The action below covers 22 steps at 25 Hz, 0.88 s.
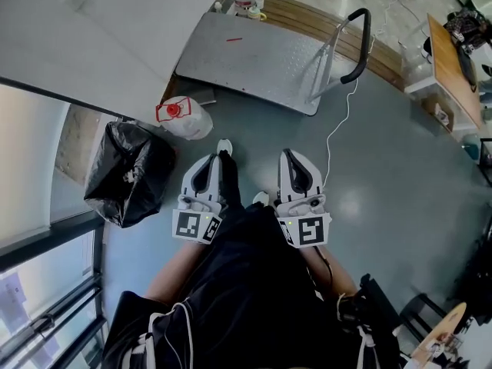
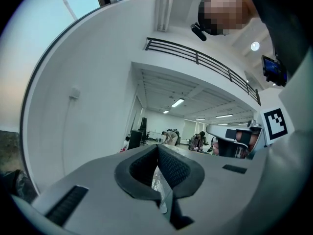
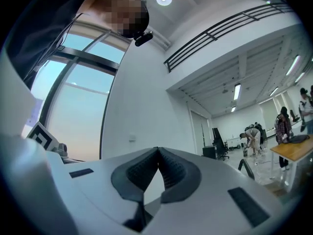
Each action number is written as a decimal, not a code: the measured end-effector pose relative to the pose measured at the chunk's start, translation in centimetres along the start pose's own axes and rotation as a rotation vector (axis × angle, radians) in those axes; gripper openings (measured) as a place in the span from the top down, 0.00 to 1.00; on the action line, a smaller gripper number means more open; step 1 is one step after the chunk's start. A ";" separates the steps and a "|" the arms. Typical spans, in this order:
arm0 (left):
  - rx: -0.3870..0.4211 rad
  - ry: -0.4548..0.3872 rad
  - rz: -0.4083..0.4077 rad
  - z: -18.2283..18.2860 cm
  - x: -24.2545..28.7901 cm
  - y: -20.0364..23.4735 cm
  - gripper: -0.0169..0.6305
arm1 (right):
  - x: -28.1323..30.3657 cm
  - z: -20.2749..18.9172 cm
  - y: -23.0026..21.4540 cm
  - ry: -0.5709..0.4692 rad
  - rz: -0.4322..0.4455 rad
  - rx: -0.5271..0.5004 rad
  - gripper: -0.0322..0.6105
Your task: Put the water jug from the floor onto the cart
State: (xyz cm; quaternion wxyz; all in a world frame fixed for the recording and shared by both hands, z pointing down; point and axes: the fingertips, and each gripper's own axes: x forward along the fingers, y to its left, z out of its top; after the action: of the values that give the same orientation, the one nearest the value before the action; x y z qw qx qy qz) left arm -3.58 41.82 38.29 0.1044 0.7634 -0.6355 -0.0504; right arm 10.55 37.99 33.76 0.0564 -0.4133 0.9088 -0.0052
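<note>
— While the left tool point(image 1: 209, 164) and right tool point(image 1: 290, 160) point level, where's the water jug point(image 1: 184, 118)?
— On the floor point(image 1: 384, 183), at its edge along the wall point(image 1: 84, 21), between the cart point(image 1: 254, 56) and a black bag point(image 1: 127, 174).
— Their jaws?
— Pressed together on both, pinching nothing.
</note>
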 end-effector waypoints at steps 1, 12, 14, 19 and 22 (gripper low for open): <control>-0.004 -0.010 -0.008 0.4 1.1 0.2 0.95 | 0.7 0.1 -0.8 0.004 -0.013 -0.001 0.93; -0.027 -0.014 -0.068 3.2 13.4 9.6 0.95 | 14.6 -1.8 -3.5 0.076 -0.060 -0.010 0.93; -0.010 -0.026 -0.080 4.2 14.9 11.6 0.95 | 17.5 -1.9 -3.4 0.082 -0.053 -0.022 0.93; -0.027 -0.008 -0.108 4.6 18.4 16.1 0.95 | 23.9 -2.1 -3.5 0.095 -0.055 -0.042 0.93; -0.001 0.013 -0.116 3.9 20.5 18.2 0.95 | 26.8 -2.2 -3.9 0.086 -0.058 -0.038 0.93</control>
State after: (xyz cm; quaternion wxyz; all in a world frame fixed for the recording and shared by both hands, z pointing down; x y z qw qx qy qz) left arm -18.04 18.28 39.67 0.1056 0.7992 -0.5894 -0.0520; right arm -4.24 15.14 33.58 0.0093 -0.4399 0.8980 -0.0074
